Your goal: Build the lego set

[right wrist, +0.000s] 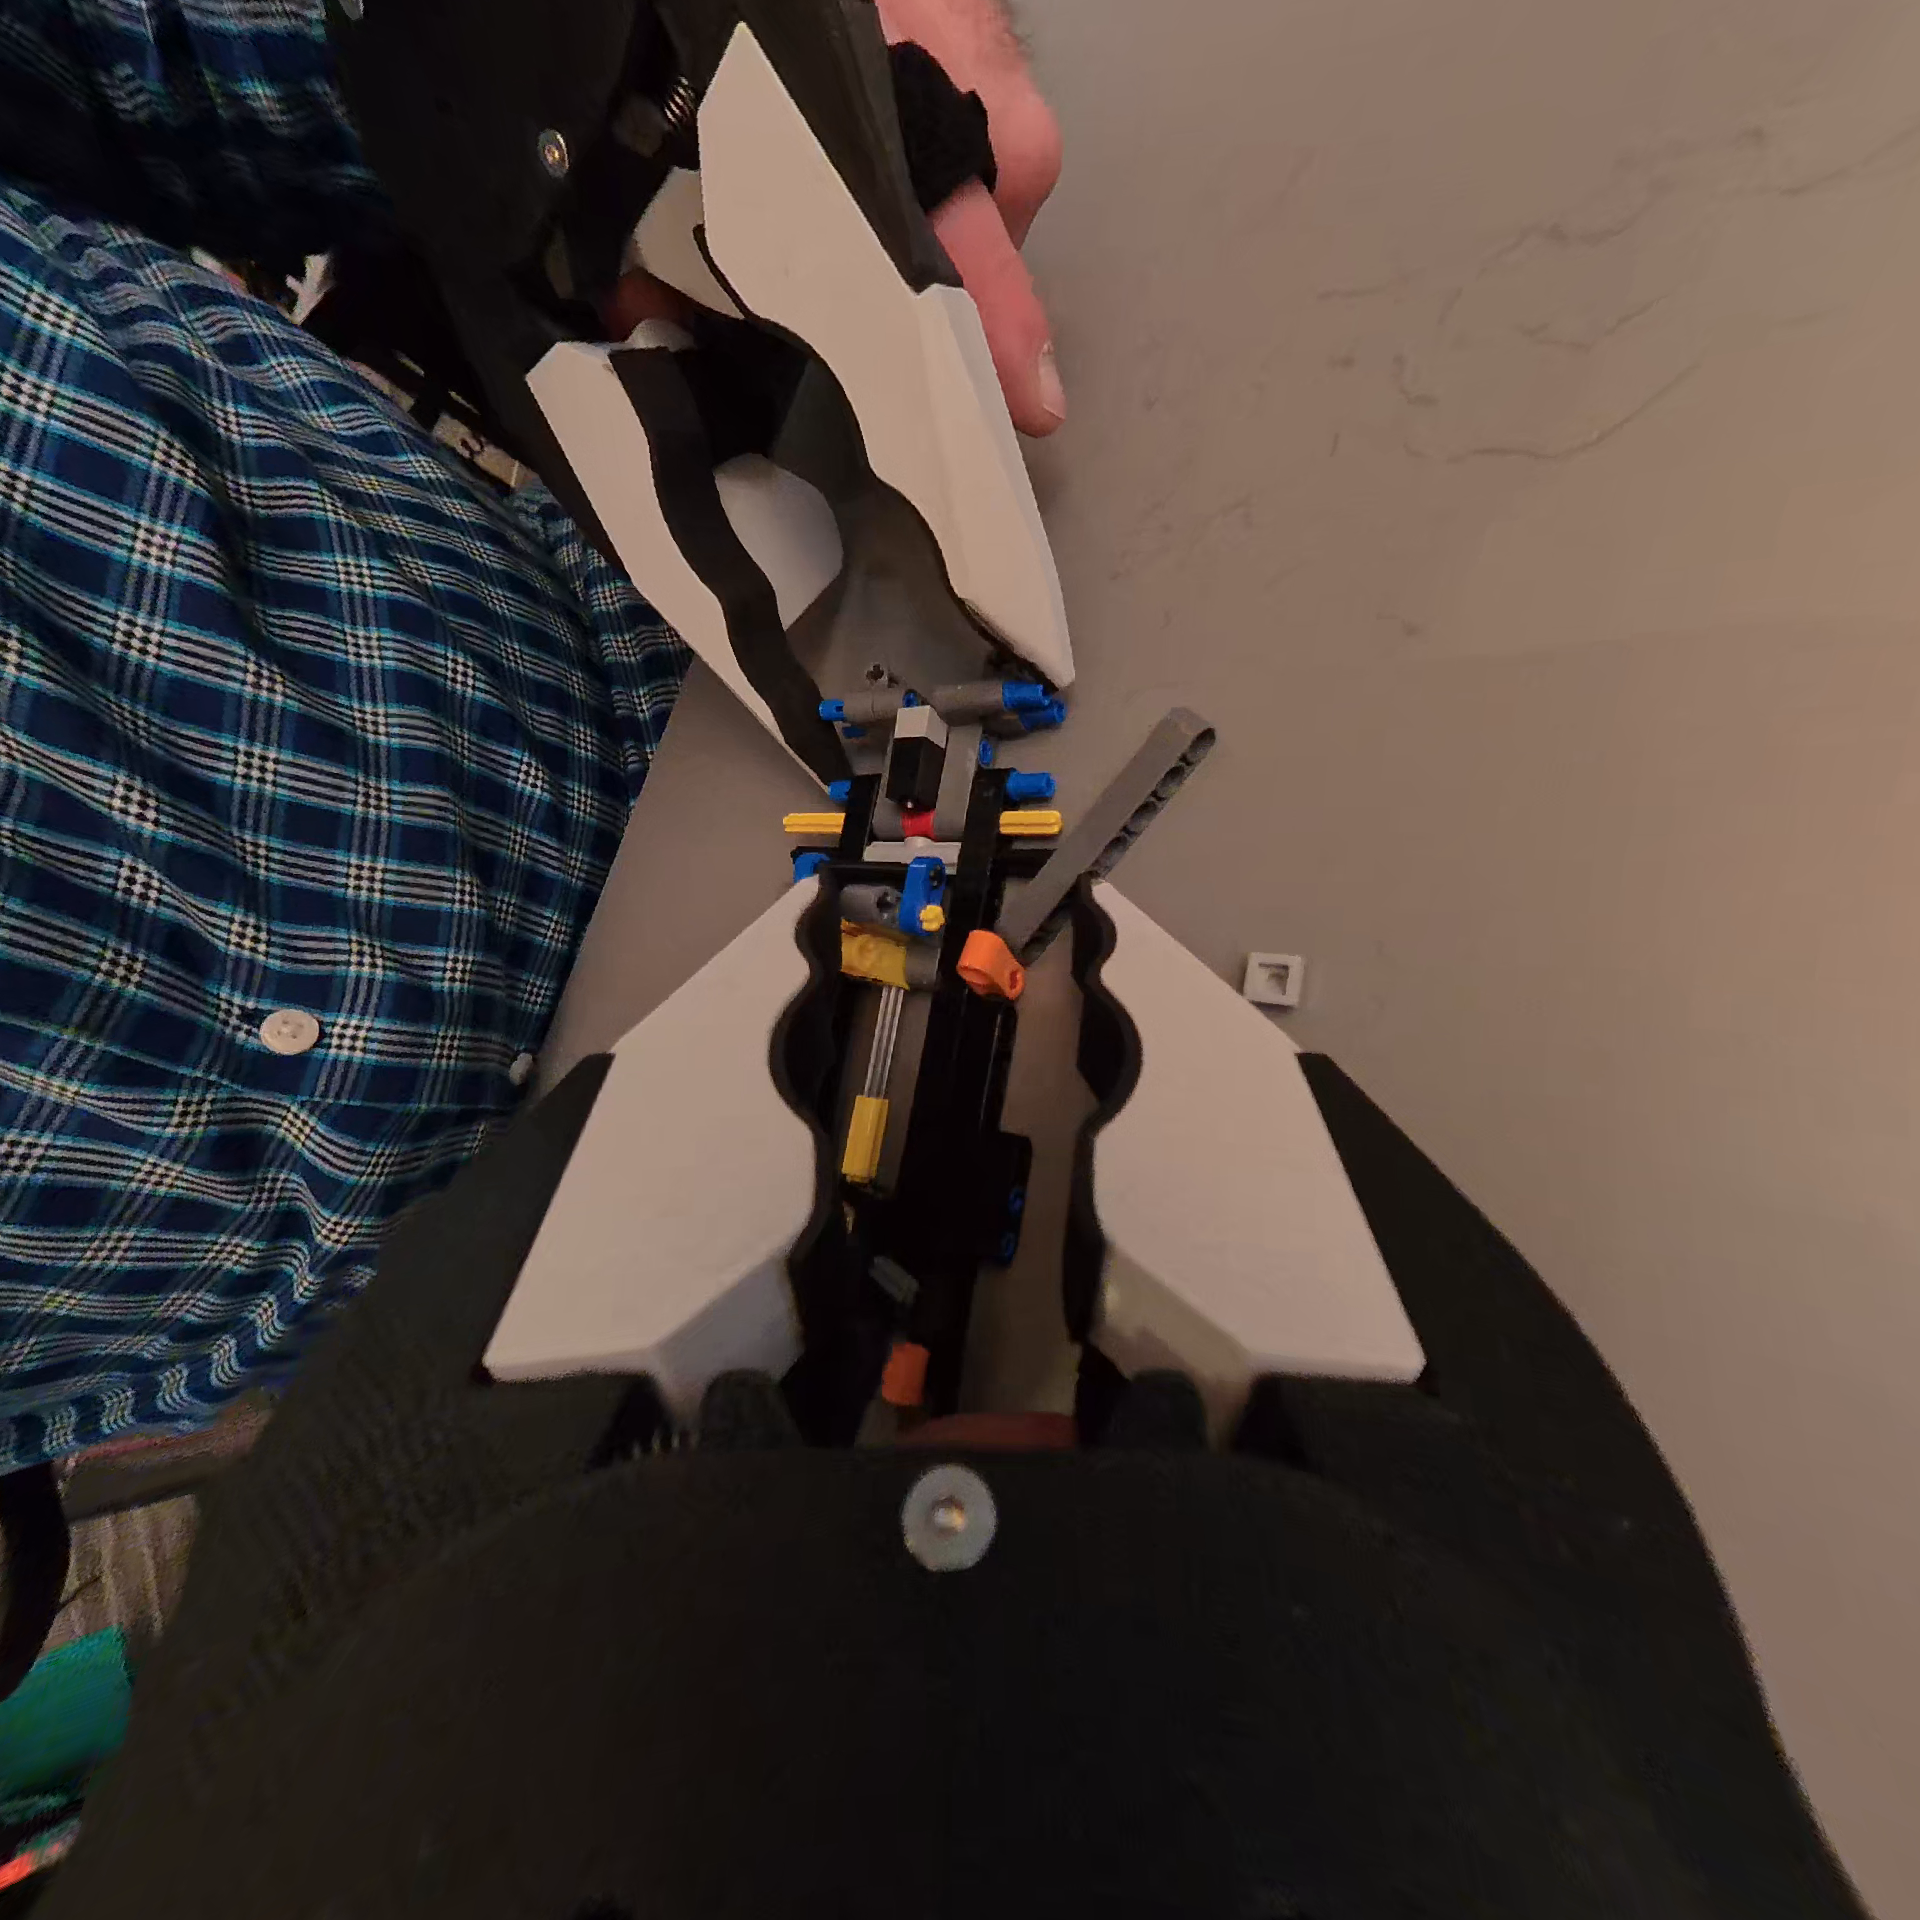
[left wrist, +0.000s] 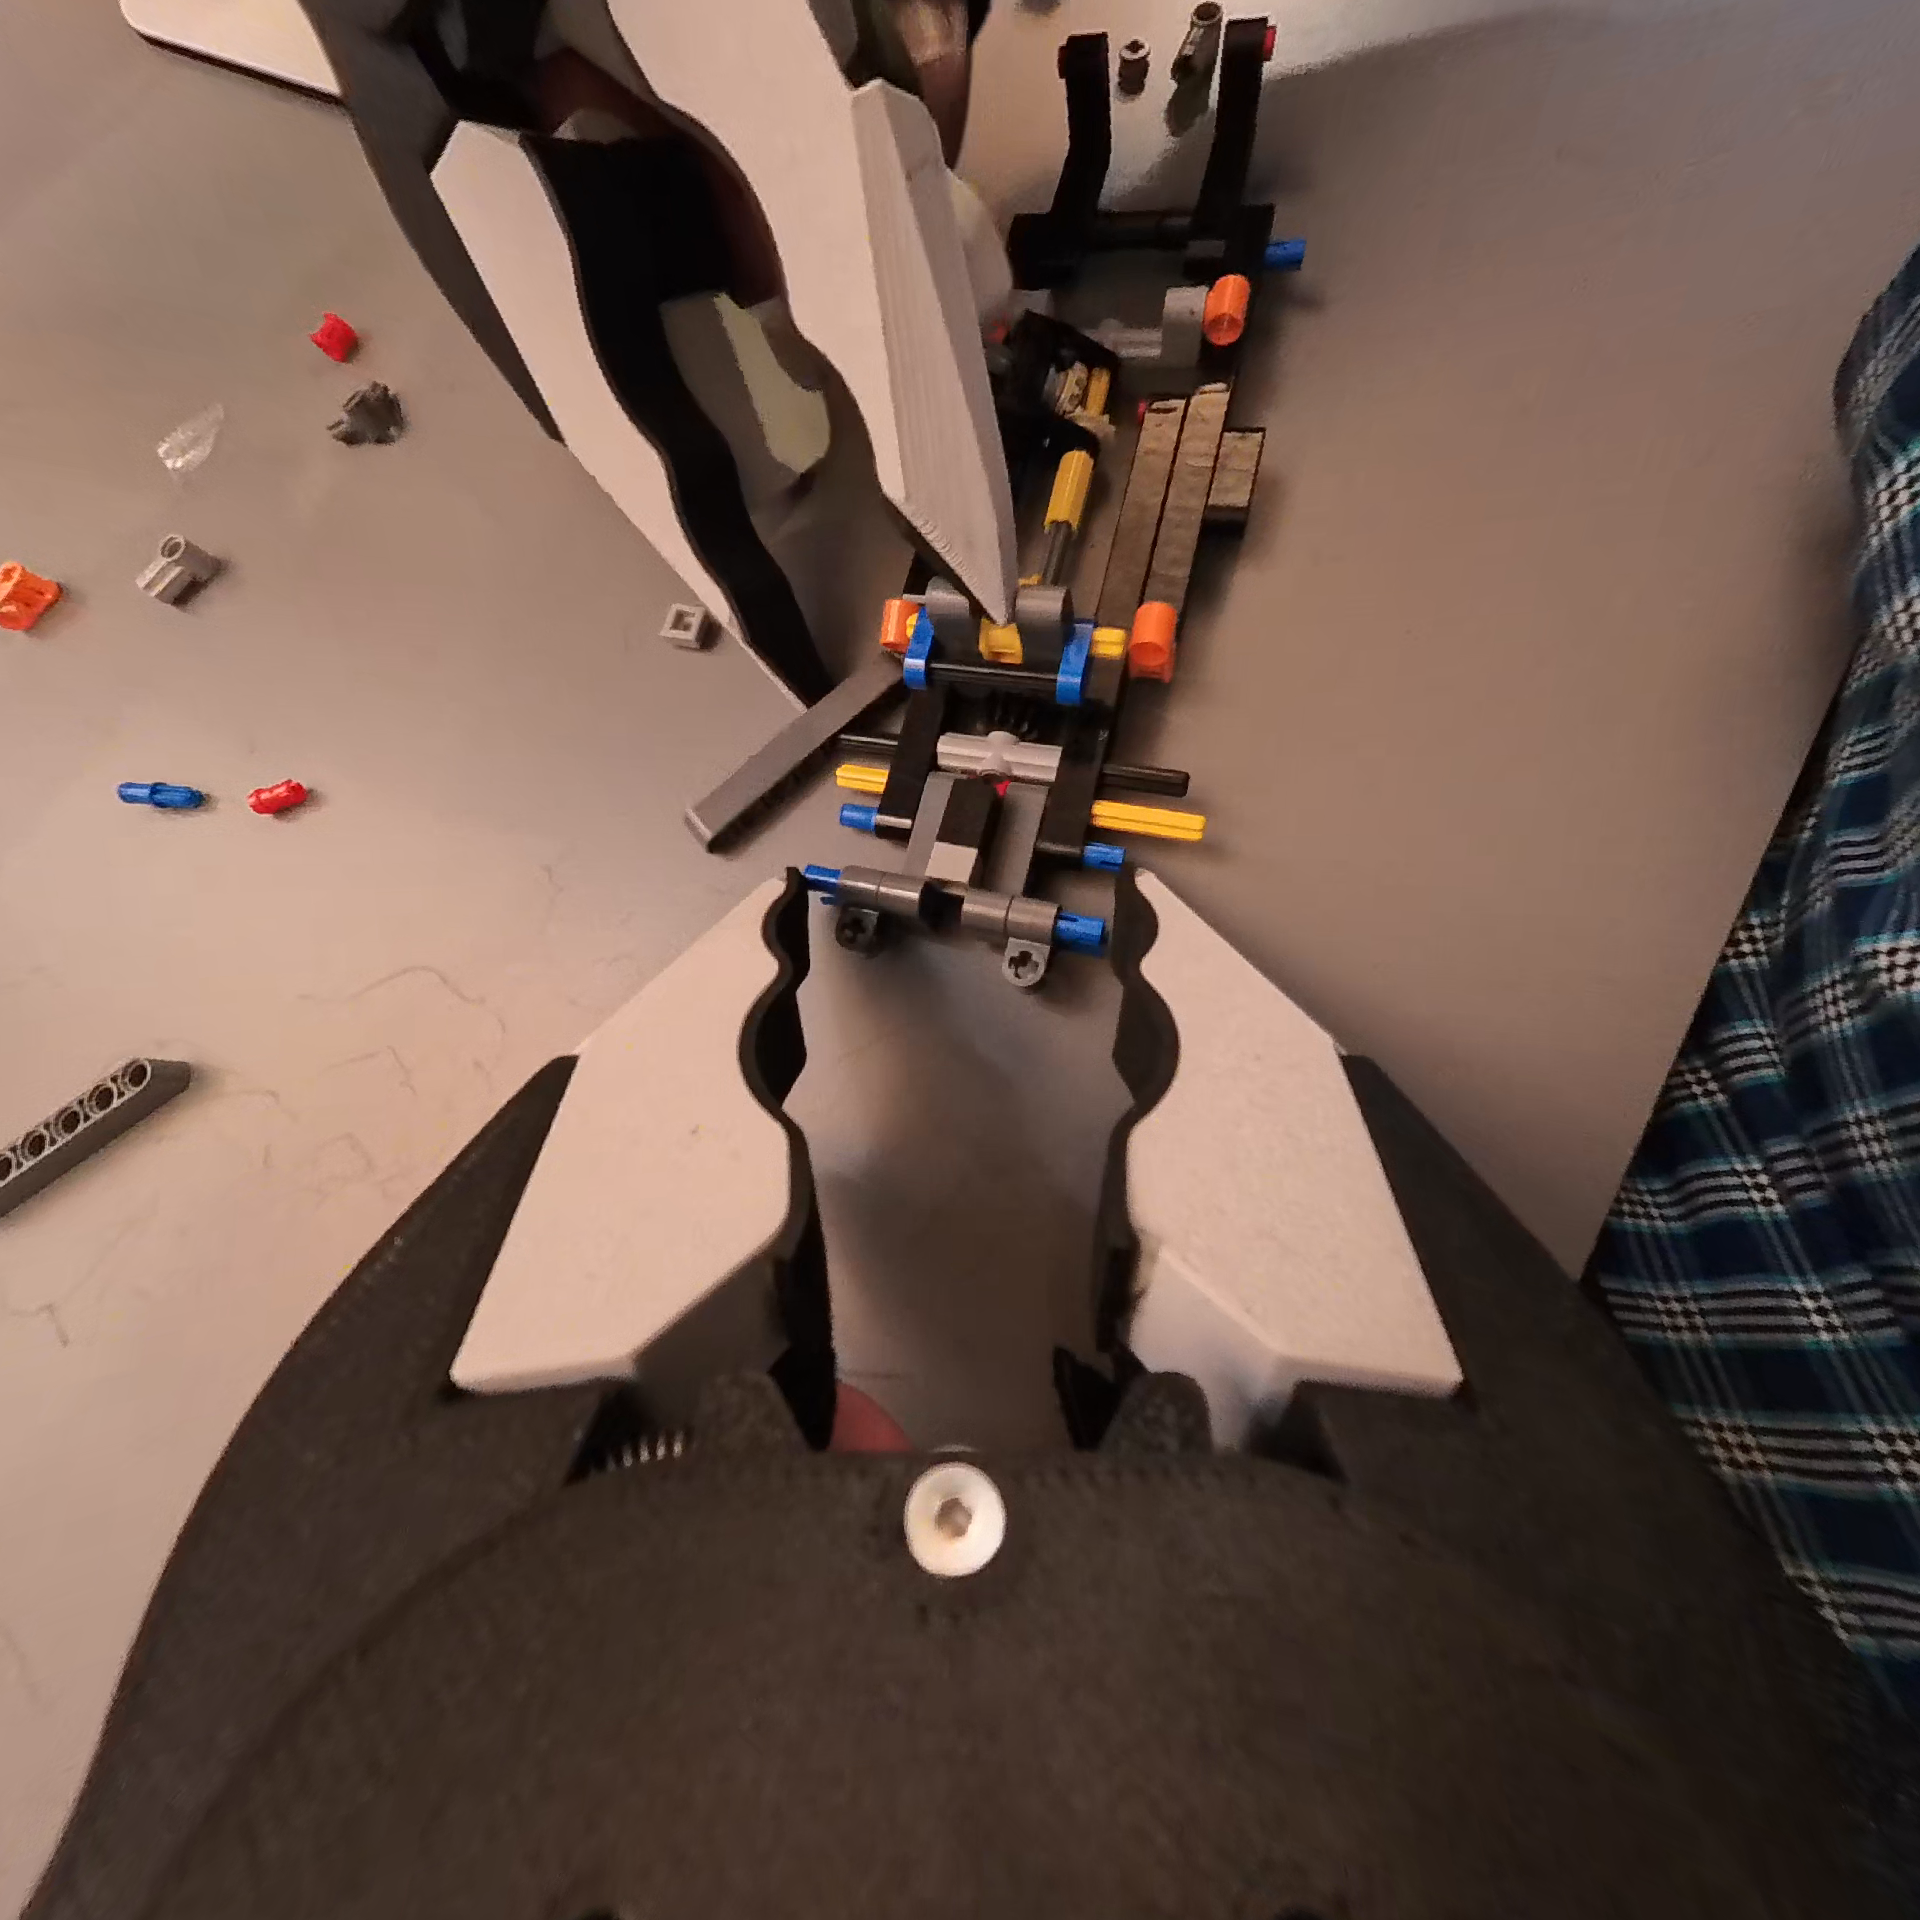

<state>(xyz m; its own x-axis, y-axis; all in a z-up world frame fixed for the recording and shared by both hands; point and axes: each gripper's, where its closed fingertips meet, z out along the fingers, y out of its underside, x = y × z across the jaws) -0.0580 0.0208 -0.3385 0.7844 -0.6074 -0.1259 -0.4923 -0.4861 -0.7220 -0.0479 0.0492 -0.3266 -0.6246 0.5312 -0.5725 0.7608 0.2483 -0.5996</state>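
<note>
Flat on the grey surface (left wrist: 1455, 623), between both tools: long lego chassis (left wrist: 997, 769). Left gripper (left wrist: 961, 904) spread wide at its pinned near end; right gripper (right wrist: 951, 914) also spread, straddling the middle, one tip touching. Probably light, stiff, yet fragile at protruding pins; best gripped across black side beams.

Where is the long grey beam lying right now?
In the left wrist view, the long grey beam lies on the table left of the lego chassis, its far end under the right claw.
</note>
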